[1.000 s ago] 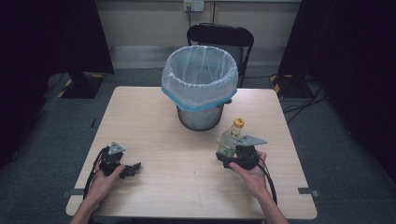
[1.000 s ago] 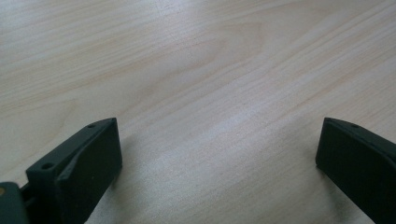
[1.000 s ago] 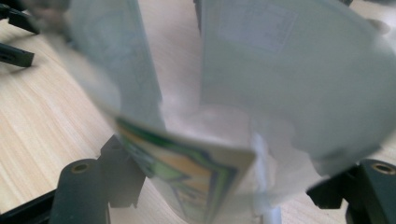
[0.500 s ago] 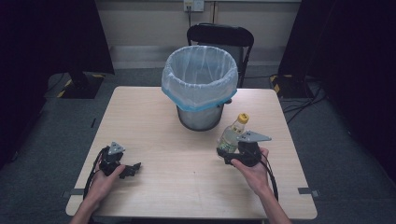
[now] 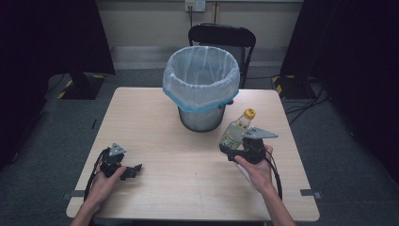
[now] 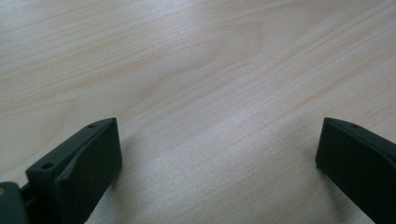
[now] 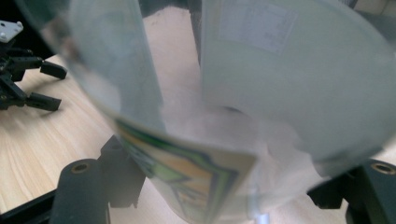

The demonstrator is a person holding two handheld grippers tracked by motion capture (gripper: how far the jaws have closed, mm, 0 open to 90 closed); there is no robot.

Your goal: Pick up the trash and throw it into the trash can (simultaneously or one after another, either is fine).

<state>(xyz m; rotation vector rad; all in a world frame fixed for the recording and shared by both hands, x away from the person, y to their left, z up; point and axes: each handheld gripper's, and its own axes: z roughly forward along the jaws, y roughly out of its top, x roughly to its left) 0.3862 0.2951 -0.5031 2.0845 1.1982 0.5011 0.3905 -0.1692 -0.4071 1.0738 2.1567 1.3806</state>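
Clear plastic bottle (image 5: 236,131) (yellow cap, tilted) is pinched by the right claw (image 5: 235,151) near the bin (image 5: 201,92). Left claw (image 5: 133,169) rests spread on the worktop (image 5: 183,174).

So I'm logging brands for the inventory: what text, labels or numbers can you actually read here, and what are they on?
No text reads clearly.
Bottle in the right gripper: a colourful label with green and orange print, too blurred to read.
Same bottle, a white printed panel: fine print, too small and blurred.
Lined bin, table, left gripper: no writing visible.
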